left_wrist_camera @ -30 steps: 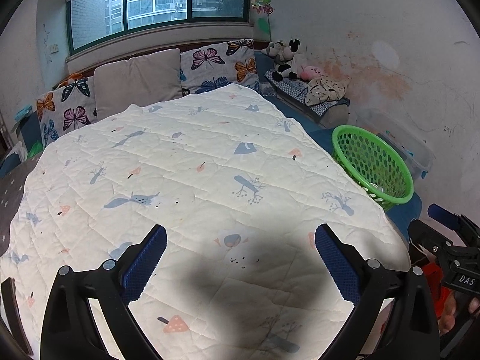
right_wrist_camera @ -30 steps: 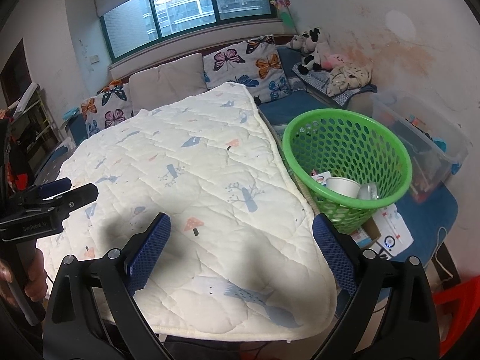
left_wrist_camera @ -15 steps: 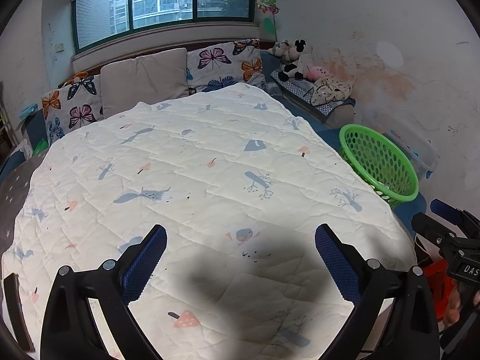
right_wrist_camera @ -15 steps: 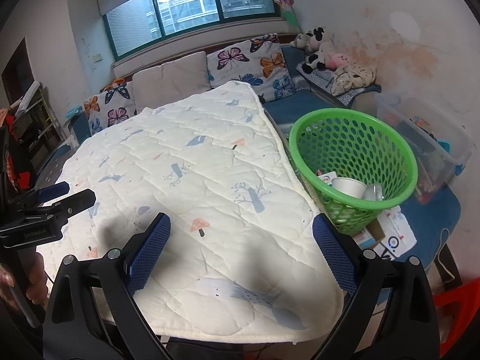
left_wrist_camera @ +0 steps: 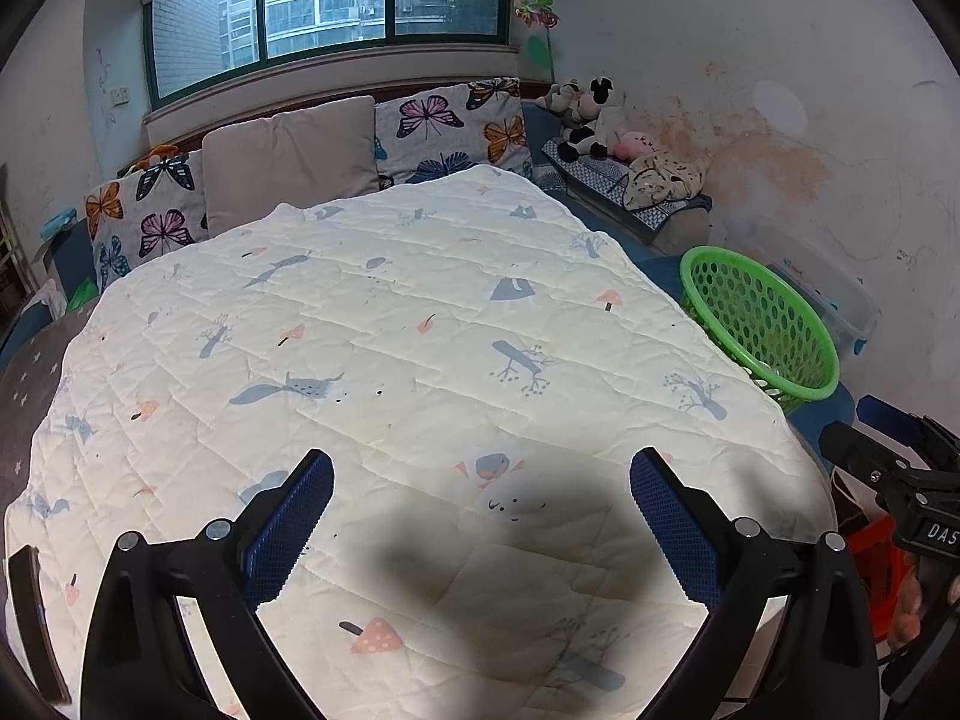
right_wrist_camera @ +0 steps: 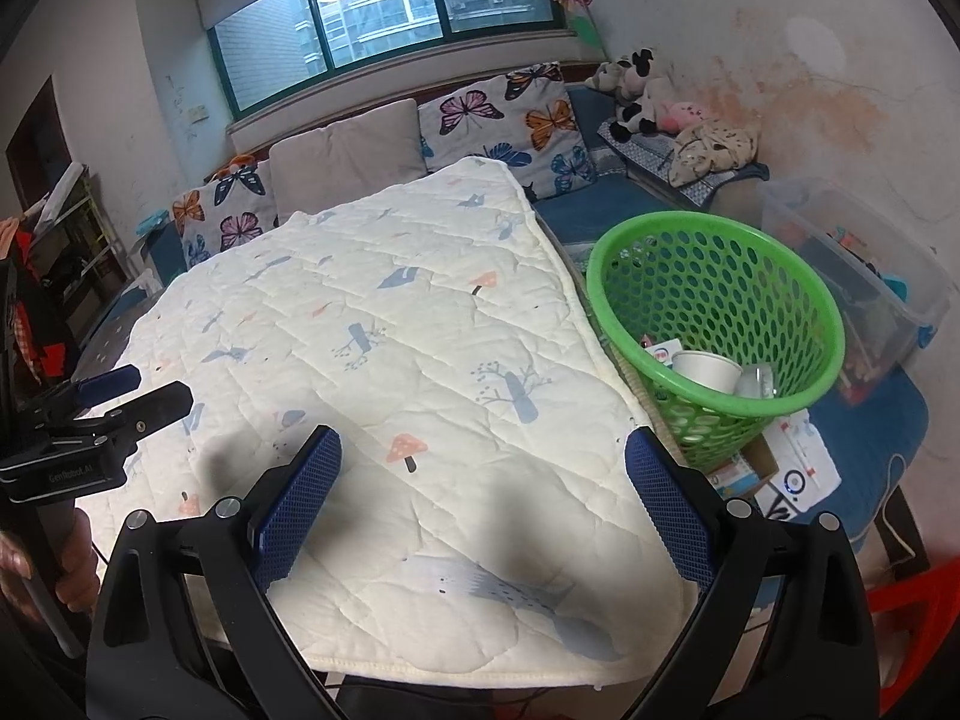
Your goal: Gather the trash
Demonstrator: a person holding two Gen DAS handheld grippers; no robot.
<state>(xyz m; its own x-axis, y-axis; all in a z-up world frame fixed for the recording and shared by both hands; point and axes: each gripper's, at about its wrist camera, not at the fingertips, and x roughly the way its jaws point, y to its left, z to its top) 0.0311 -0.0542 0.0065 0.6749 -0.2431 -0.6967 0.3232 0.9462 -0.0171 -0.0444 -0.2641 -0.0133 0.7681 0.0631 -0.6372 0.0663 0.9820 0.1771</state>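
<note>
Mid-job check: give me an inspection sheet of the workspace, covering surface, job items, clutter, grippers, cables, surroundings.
Surface: white quilt spread flat, no loose trash seen on it.
Job's things: green basket beside the quilt's right edge holds a paper cup and other scraps.
Clutter: cardboard packaging by the basket's base; clear storage bin behind it.
Grippers: left gripper open, empty; right gripper open, empty.
Cables: white cord on the blue mat.
Surroundings: butterfly pillows, plush toys, window.

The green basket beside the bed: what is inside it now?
In the green basket, a white paper cup, a clear plastic piece and a printed wrapper show. The near wall hides anything lower.
</note>
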